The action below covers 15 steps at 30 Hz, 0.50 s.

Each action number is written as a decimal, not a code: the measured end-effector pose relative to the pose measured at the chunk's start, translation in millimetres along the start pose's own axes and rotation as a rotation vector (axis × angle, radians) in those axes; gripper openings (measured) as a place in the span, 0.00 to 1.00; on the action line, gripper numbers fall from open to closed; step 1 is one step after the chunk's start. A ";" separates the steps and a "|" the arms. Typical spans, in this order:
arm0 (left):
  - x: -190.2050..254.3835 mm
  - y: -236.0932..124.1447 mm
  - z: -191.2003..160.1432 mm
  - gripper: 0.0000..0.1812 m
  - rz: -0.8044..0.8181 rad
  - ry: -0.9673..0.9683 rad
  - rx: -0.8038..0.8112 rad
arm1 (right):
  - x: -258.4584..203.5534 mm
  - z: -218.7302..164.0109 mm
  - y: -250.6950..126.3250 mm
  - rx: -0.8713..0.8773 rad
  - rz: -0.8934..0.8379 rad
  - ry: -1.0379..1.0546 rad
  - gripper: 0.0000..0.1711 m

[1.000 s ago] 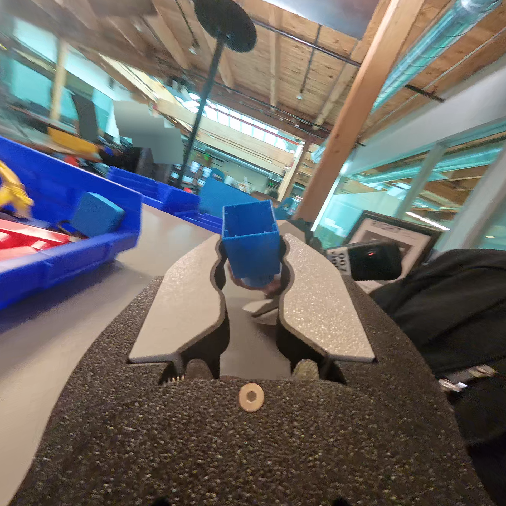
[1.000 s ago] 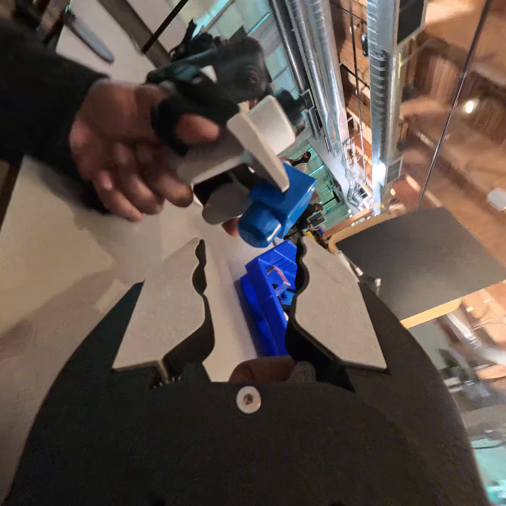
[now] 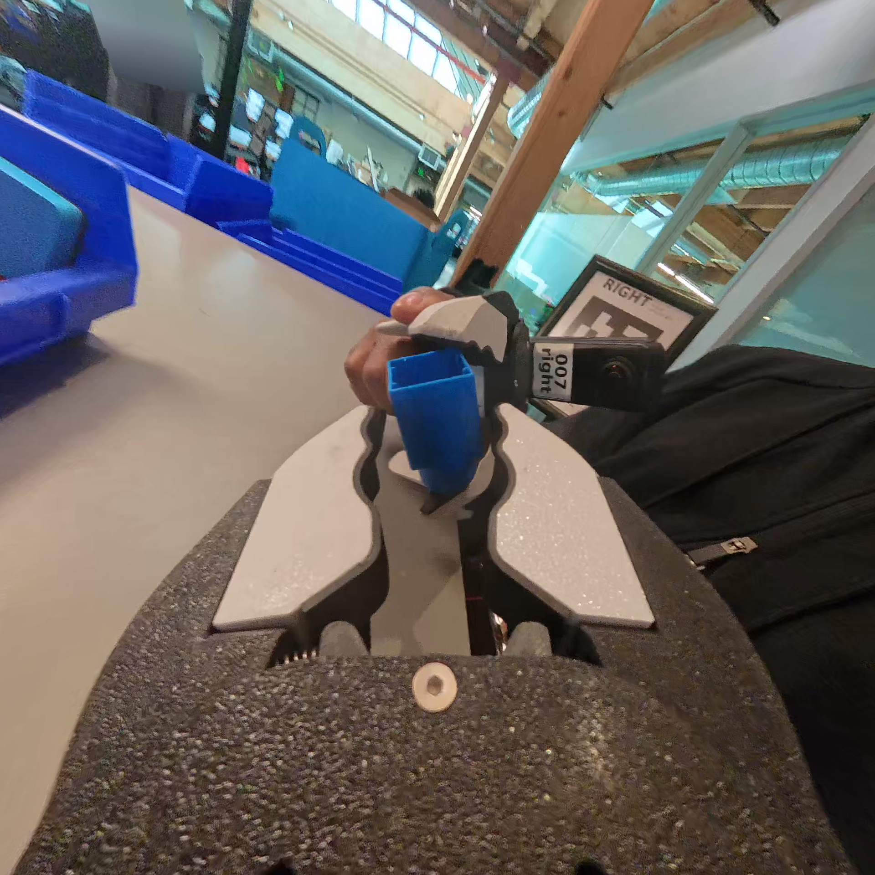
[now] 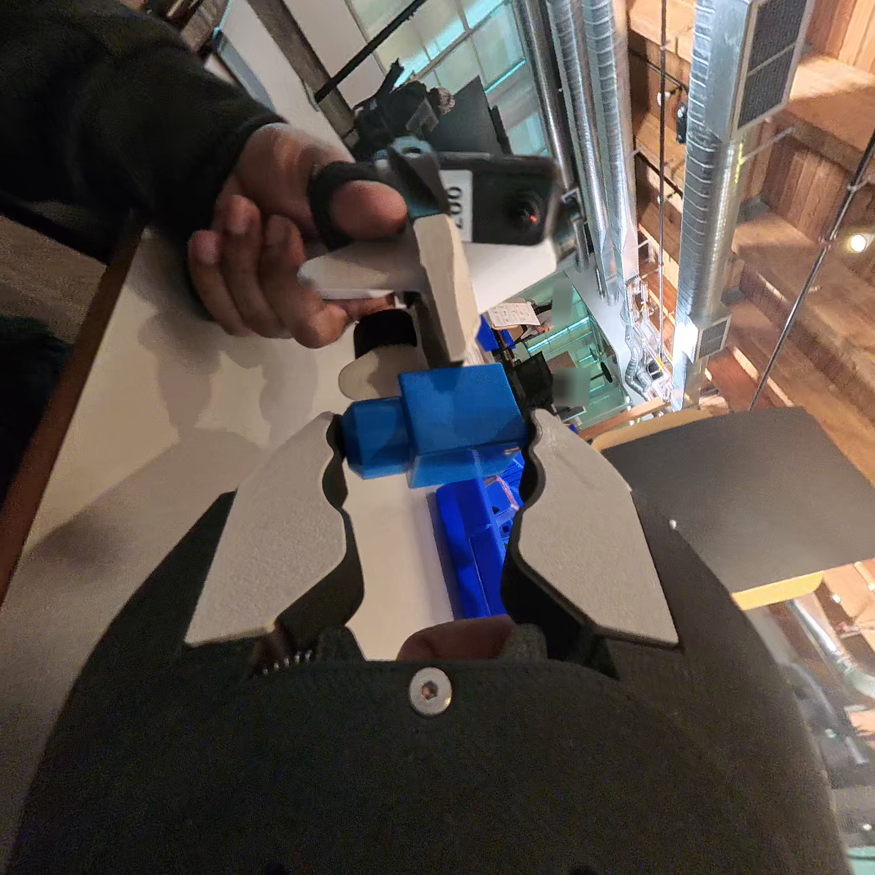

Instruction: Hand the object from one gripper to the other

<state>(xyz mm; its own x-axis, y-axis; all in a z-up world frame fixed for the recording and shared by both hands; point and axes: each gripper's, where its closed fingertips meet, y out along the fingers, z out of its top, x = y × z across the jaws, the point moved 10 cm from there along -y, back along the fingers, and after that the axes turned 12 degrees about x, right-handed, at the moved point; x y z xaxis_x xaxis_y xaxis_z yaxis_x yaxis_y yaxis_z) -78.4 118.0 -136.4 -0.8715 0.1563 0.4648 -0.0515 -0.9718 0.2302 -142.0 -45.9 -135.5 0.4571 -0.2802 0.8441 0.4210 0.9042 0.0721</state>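
Change: right gripper (image 4: 431, 428) has moved in from the right, now clamped end-to-end on blue block (image 4: 459, 412) | left gripper (image 3: 433, 419) jaws widened, apparently released | block mid-air above table (image 3: 189, 379) | handover nearly complete.

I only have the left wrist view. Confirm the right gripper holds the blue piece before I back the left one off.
Observer: Yes. In the right wrist view the blue piece spans the right gripper lengthwise, with the jaws touching both ends.
Operator: Say which end meets which side.
Observer: The narrow stub end sits against the finger nearer the sleeve, the square end against the other.
Operator: Report what lies beyond it.
Observer: A blue bin on the white table, behind the piece in that view.
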 end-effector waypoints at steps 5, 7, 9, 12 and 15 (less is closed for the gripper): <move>4.3 -9.6 9.8 0.33 0.050 0.178 0.159 | 18.4 3.5 -7.3 0.062 -0.097 0.159 0.42; 8.0 -9.8 10.2 0.35 0.035 0.228 0.184 | 24.8 5.8 -11.0 0.110 -0.119 0.235 0.42; 13.2 -7.4 9.5 0.37 0.037 0.319 0.191 | 32.1 7.5 -15.3 0.175 -0.129 0.348 0.42; 22.1 -2.1 6.1 0.39 0.071 0.539 0.180 | 42.4 5.4 -21.9 0.262 -0.103 0.566 0.42; 28.2 3.0 0.9 0.40 0.184 0.873 0.139 | 52.0 0.1 -28.6 0.345 -0.086 0.771 0.42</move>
<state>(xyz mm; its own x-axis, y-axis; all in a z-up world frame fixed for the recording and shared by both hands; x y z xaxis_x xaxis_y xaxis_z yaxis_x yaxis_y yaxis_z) -102.7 119.7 -121.9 -0.9231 -0.2441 -0.2971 0.1351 -0.9293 0.3439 -130.3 -86.3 -93.7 0.8932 -0.3807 0.2394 0.2734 0.8823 0.3830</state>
